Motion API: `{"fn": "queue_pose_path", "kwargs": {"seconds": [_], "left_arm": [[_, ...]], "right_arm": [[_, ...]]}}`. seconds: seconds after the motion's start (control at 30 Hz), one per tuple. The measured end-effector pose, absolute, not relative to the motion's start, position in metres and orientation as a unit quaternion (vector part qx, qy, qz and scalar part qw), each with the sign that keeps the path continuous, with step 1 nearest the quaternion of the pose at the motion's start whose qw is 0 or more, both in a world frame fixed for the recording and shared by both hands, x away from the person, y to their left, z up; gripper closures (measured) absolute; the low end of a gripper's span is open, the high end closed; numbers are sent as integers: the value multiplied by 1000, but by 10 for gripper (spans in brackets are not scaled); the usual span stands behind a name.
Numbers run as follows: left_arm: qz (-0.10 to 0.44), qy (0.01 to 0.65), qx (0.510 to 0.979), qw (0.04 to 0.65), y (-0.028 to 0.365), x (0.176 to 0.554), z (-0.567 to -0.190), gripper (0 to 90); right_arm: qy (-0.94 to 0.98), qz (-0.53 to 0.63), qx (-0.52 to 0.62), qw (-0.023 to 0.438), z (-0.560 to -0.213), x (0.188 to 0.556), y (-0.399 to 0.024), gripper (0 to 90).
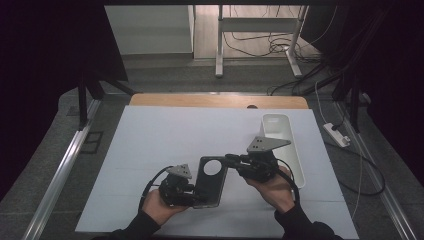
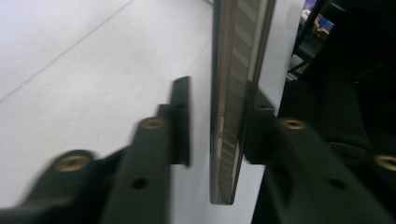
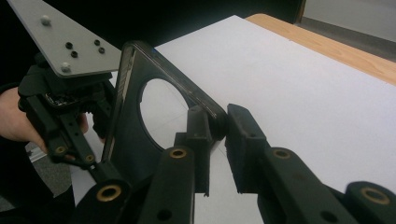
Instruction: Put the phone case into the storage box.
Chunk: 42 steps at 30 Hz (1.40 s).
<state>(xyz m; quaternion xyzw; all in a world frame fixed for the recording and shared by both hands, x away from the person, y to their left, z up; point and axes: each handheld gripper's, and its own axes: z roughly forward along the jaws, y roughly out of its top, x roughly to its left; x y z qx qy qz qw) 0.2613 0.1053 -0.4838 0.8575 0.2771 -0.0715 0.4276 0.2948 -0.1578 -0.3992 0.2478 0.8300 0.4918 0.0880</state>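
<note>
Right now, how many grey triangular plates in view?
2. One tops the left gripper, beside the black phone case; the other tops the right gripper, in front of the white tray.

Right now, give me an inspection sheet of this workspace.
Surface: white tabletop, wooden strip along its far edge.
Job's thing: black phone case with a round camera hole, held up between both grippers.
Clutter: white tray at the right.
Grippers: right gripper shut on the case's corner; left gripper open, a gap beside one jaw, case edge between the jaws.
Cables: black cable trails from the left gripper.
Surroundings: power strip and cords on the floor.
</note>
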Motion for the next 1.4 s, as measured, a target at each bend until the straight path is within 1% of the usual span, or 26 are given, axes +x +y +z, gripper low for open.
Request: {"fn": "queue_pose_path", "kwargs": {"seconds": [0.03,0.1,0.17,0.2,0.33,0.43,0.7,0.73,0.9,0.97,1.03,1.17,1.4], "left_arm": [[-69,279,855,432,106,261,-483,590],[-56,287,853,433,107,261,-480,493],[-56,290,850,436,109,261,-480,446],[-54,293,847,440,110,261,-479,446],[-35,298,843,446,115,260,-475,308],[-15,298,845,444,118,257,-474,235],[24,313,844,434,132,248,-472,102],[24,316,843,435,137,246,-473,102],[43,338,833,436,152,240,-477,44],[56,350,827,436,162,235,-480,38],[61,354,825,436,164,234,-480,30],[93,360,821,433,179,225,-482,17],[107,379,801,451,200,214,-486,0]], "right_arm": [[830,492,248,89,-399,295,-158,791],[830,490,249,93,-398,295,-159,791],[830,490,250,96,-397,295,-159,791],[830,489,251,96,-396,296,-160,790],[828,487,261,100,-396,299,-164,790],[827,486,263,104,-394,300,-166,791],[826,485,264,112,-389,302,-170,790],[826,485,264,112,-389,302,-170,790],[823,487,268,114,-384,304,-174,790],[823,486,269,115,-382,305,-175,790],[823,486,269,117,-380,306,-175,790],[823,485,272,120,-377,308,-178,790],[821,483,278,123,-373,313,-181,790]]}}
